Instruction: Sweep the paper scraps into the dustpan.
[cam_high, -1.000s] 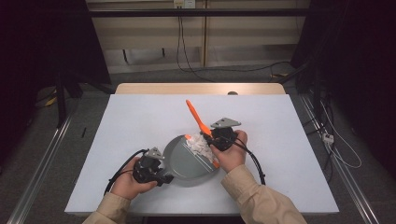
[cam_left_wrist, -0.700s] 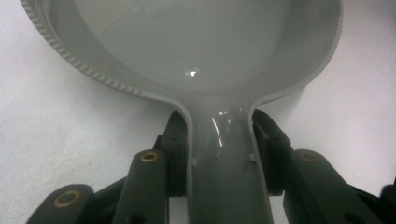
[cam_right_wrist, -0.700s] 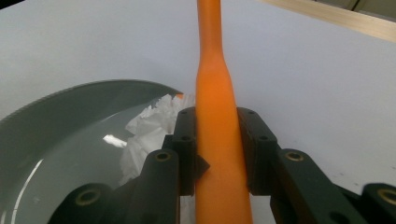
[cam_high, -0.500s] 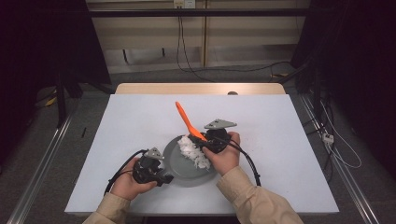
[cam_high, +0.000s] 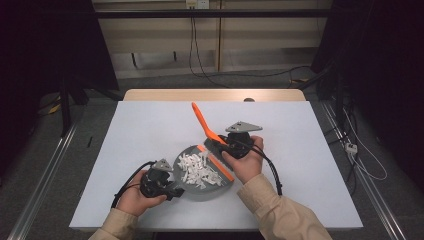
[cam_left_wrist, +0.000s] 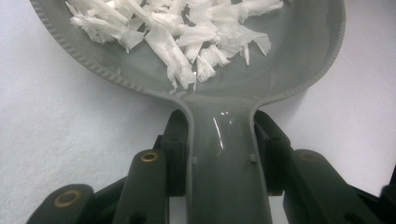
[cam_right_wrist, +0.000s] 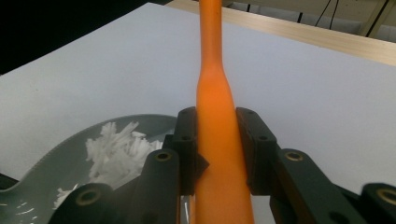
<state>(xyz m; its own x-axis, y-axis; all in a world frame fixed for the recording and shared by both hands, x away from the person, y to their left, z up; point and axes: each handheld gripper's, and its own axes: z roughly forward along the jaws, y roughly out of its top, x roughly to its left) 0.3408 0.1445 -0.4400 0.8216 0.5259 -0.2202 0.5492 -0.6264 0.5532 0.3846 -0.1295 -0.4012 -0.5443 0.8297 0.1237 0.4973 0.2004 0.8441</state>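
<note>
Now we keep the left claw (cam_high: 172, 190) clamped on the grey dustpan (cam_high: 197, 192) handle, pan flat on the desk near its front edge. Right claw (cam_high: 225, 145) grips the orange brush (cam_high: 202, 122); short strokes should hold the white shreds (cam_high: 197, 167), piled loosely, inside.

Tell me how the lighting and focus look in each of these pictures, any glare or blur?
High view: table evenly lit, surroundings dark, everything fairly sharp. Left gripper view: a bright glare streak on the grey dustpan handle; paper shreds in focus, slightly washed out. Right gripper view: orange brush handle close to the lens, softly blurred; dark background at upper left.
</note>
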